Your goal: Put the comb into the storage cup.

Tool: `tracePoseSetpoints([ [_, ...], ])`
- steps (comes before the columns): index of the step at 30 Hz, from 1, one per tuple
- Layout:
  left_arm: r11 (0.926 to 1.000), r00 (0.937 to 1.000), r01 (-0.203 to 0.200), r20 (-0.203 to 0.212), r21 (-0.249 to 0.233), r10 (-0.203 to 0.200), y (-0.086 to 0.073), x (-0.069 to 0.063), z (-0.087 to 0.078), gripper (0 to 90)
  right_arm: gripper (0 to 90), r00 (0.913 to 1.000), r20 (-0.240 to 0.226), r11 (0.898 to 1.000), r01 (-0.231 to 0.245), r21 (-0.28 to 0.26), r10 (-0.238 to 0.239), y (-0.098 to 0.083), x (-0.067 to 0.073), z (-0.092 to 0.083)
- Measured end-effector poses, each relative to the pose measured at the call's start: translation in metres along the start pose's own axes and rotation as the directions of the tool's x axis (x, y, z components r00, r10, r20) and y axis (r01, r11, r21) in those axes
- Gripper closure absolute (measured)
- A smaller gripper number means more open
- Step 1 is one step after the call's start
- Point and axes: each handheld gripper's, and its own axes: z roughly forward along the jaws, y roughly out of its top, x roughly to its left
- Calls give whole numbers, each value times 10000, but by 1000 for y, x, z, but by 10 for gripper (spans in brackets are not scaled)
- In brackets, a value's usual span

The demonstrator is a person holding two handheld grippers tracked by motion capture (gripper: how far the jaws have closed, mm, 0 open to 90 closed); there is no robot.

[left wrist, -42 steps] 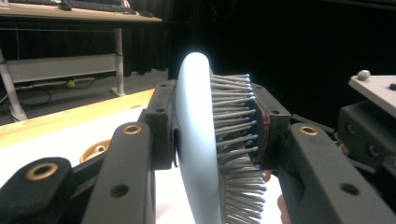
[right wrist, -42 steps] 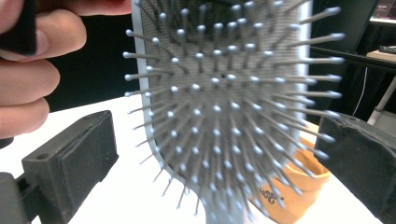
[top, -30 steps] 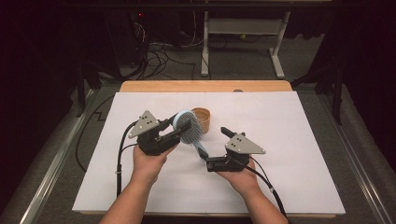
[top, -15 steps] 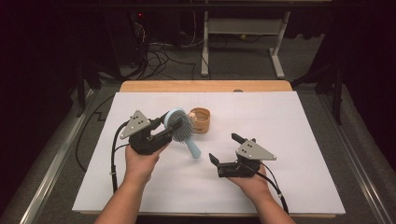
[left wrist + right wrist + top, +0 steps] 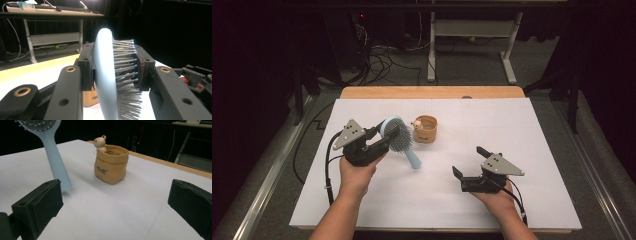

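High view over the white table (image 5: pixel 532 130), left gripper (image 5: pixel 388 134) clamped on the head of a pale blue hairbrush (image 5: pixel 399 140) held above the sheet, handle slanting down, tan bear pot (image 5: pixel 425 128) just beyond, right gripper (image 5: pixel 468 162) spread wide, holding nothing, near the front edge.

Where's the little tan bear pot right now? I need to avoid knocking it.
In the high view the bear pot stands centre-left on the white sheet, just right of the hairbrush that the left claw holds.
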Motion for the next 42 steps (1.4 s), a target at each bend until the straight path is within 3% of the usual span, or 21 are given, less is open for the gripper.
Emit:
tracePoseSetpoints([
  [17,9989,9996,-210,-195,-420,202,12,9,-9,596,1,9944,1014,9991,-340,235,314,-23,-32,-35],
  [23,9981,9988,-462,-186,-407,455,14,9,-8,596,1,9914,1237,9989,-447,168,423,-27,-39,-44],
  [31,9971,9977,-620,-300,-441,607,21,12,-7,596,1,9891,1389,9988,-485,-9,482,-28,-43,-52],
  [42,9948,9967,-790,-234,-637,776,31,7,6,596,1,9893,1368,9987,-505,-102,514,-29,-44,-52],
])
